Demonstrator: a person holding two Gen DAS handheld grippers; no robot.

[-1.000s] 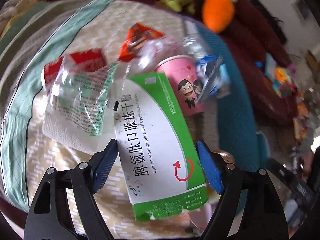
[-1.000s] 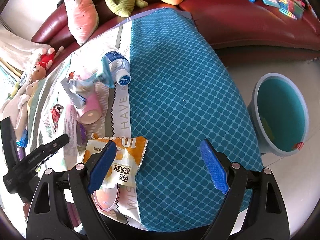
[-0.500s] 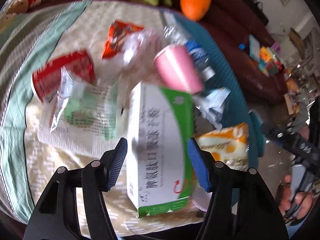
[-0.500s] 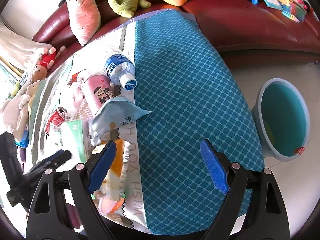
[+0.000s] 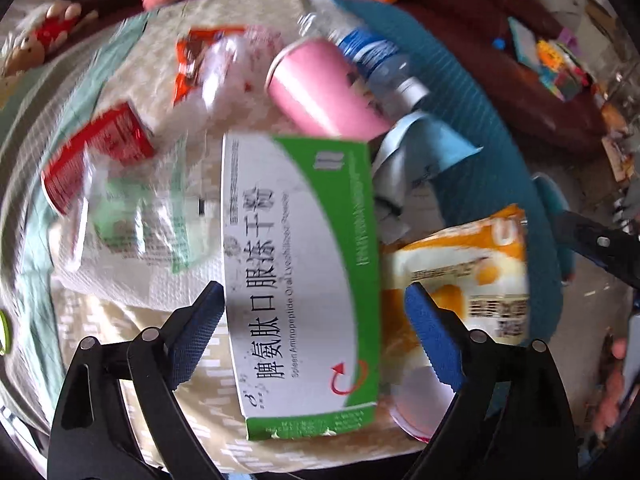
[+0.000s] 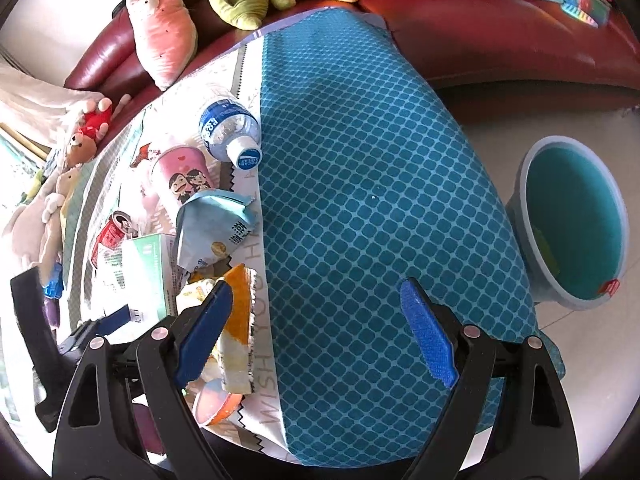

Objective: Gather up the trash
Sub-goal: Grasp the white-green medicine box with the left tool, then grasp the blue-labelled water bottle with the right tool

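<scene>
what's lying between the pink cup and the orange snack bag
A crumpled light blue wrapper lies between the pink cup and the orange snack bag. The right wrist view shows it best.

both wrist cams looking steeply down at table; left sitting close over medicine box (image 5: 300, 272), right facing teal cloth (image 6: 372, 208); both sharing pink cup (image 5: 324, 88).

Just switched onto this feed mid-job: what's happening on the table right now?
A person is clearing trash with two handheld grippers. The left gripper straddles the green-and-white medicine box; its jaws have just been opening and do not clamp the box. The right gripper hangs open and empty over the blue tablecloth. The pink cup, water bottle and orange snack bag lie uncollected; the teal bin waits on the floor.
</scene>
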